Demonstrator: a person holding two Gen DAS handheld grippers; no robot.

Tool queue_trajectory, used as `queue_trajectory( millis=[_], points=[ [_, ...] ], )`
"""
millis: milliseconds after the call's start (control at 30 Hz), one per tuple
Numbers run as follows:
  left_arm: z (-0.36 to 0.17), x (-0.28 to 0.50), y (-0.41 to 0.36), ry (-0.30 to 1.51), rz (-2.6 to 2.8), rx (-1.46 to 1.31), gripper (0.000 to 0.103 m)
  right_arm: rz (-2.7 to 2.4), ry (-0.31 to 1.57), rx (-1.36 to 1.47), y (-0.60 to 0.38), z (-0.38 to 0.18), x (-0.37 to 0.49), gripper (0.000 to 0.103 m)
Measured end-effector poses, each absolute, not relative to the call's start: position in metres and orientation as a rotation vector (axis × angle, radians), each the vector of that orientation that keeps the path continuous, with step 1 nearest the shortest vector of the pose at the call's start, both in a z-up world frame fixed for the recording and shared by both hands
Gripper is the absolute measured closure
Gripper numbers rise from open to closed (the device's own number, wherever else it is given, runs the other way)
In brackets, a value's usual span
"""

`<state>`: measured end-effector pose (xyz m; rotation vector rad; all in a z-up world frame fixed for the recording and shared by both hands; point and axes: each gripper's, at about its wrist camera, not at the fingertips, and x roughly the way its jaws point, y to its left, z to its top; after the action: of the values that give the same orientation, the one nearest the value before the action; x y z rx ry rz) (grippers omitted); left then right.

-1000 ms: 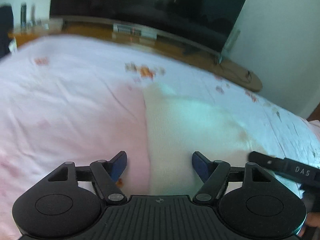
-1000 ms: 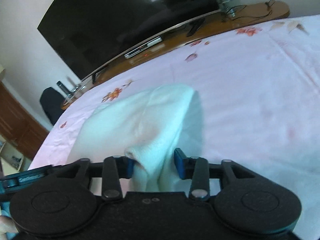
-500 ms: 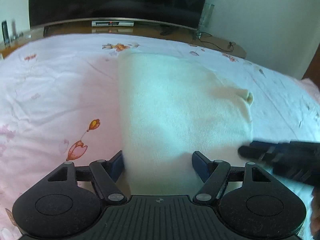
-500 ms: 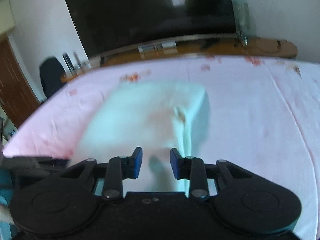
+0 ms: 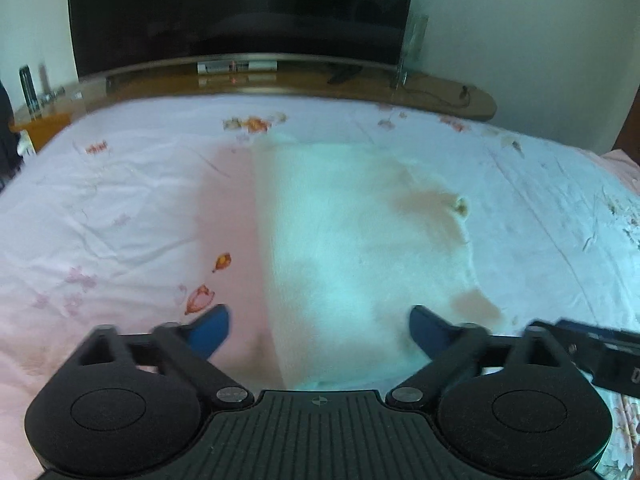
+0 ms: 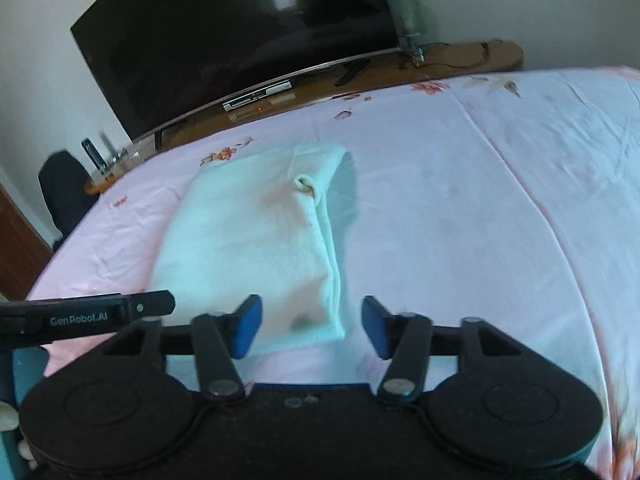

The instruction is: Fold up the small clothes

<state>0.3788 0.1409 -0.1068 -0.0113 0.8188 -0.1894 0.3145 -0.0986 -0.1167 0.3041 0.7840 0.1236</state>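
Note:
A small white garment (image 5: 352,248) lies folded into a long rectangle on the pink floral bedsheet (image 5: 120,208). It also shows in the right wrist view (image 6: 256,240), with a small cuff sticking up near its far right edge. My left gripper (image 5: 320,334) is open and empty, just above the garment's near end. My right gripper (image 6: 312,326) is open and empty, over the garment's near right corner. The right gripper's body shows at the left wrist view's right edge (image 5: 592,356); the left gripper's body shows at the right wrist view's left edge (image 6: 84,314).
A large dark TV (image 5: 240,12) stands on a long wooden console (image 5: 440,92) beyond the bed's far edge. A dark chair (image 6: 64,192) and a wooden door (image 6: 16,248) are at the far left. The sheet (image 6: 480,208) stretches right of the garment.
My right gripper let go of the garment and opened wide. Both grippers drew back toward me from the folded garment, which now lies flat.

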Motion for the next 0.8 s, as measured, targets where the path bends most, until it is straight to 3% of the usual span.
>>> queue_trajectory(
  millis=[333, 400, 500, 800],
  points=[
    [-0.070, 0.330, 0.136, 0.813, -0.167, -0.004, 0.004, 0.185, 0.821, 0.395, -0.100, -0.092, 0.283, 0.017],
    [-0.060, 0.314, 0.140, 0.803, -0.139, -0.016, 0.004, 0.199, 0.821, 0.364, -0.096, -0.081, 0.276, 0.005],
    [-0.043, 0.287, 0.143, 0.760, -0.084, -0.038, 0.000, 0.230, 0.784, 0.302, -0.091, -0.060, 0.262, 0.001],
    [-0.004, 0.198, 0.132, 0.686, 0.016, -0.061, 0.000, 0.205, 0.641, 0.038, -0.092, -0.012, 0.186, 0.001]
  ],
)
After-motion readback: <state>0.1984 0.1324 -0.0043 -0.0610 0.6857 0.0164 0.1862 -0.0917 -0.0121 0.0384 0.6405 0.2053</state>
